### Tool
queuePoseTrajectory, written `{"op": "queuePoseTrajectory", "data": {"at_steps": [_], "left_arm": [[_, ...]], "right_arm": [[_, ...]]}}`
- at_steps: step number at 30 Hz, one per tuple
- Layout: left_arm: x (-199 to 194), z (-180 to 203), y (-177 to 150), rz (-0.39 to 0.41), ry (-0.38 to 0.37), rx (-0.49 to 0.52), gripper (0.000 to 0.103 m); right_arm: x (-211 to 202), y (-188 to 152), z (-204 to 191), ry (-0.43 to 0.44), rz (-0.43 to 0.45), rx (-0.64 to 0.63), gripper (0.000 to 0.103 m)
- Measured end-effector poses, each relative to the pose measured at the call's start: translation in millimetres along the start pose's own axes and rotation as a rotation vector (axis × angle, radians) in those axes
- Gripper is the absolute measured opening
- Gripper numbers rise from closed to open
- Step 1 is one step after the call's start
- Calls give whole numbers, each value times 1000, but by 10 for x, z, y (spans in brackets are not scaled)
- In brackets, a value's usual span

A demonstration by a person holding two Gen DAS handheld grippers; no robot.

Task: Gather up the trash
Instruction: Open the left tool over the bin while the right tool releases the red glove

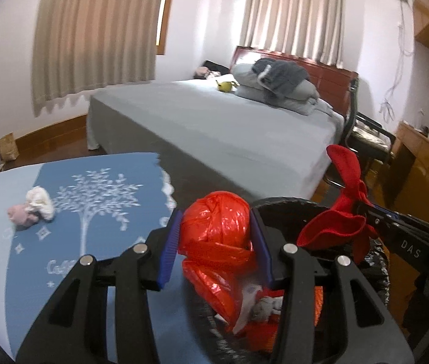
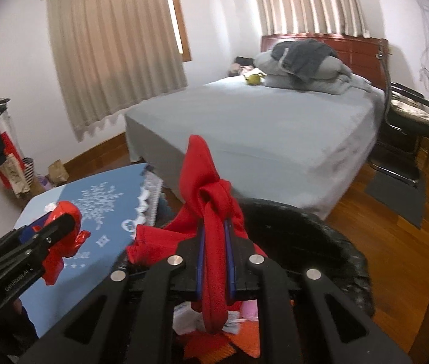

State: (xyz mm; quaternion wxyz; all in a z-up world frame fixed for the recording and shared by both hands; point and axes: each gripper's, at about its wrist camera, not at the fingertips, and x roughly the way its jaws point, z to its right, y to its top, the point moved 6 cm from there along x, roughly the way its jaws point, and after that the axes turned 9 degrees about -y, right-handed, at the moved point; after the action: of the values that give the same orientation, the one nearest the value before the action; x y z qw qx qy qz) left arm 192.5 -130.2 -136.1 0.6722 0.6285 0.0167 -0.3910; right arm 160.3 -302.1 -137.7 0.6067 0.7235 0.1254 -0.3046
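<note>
Left gripper (image 1: pixel 214 242) fingers clamp the crumpled red plastic bag (image 1: pixel 217 230); right gripper (image 2: pixel 214 261) fingers pinch the knotted red cloth (image 2: pixel 211 212). Both over the black-lined trash bin (image 2: pixel 329 239). Centre over the opening, lower, then release. White and pink wads (image 1: pixel 34 207) remain on the blue surface (image 1: pixel 99 166).

Left wrist cam rides behind the left gripper (image 1: pixel 214 239), looking fwd along its fingers, close above the blue tablecloth w/ white tree print (image 1: pixel 93 194) & black-lined trash bin (image 1: pixel 287 209). Right wrist cam sits behind the right gripper (image 2: pixel 214 261), just over the same bin (image 2: pixel 305 227), facing the same way. Both share the grey-sheeted bed (image 1: pixel 214 121), beige curtains (image 1: pixel 93 36), cloth, bin; each sees the other gripper.
</note>
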Motion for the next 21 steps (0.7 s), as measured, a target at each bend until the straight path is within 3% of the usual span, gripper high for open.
{"op": "queuePoseTrajectory", "data": {"at_steps": [11, 14, 15, 17, 21], "left_arm": [[337, 477, -124, -58, -105, 54, 44], [377, 520, -151, -67, -123, 58, 59], [372, 505, -148, -64, -124, 53, 64], [352, 442, -141, -57, -112, 45, 68], [273, 229, -99, -43, -58, 28, 75]], "right_arm": [[38, -71, 408, -67, -16, 35, 12], [49, -93, 463, -76, -22, 37, 20], [51, -96, 463, -79, -22, 38, 23], [62, -111, 509, -92, -22, 43, 46], [58, -115, 553, -105, -13, 58, 71]]}}
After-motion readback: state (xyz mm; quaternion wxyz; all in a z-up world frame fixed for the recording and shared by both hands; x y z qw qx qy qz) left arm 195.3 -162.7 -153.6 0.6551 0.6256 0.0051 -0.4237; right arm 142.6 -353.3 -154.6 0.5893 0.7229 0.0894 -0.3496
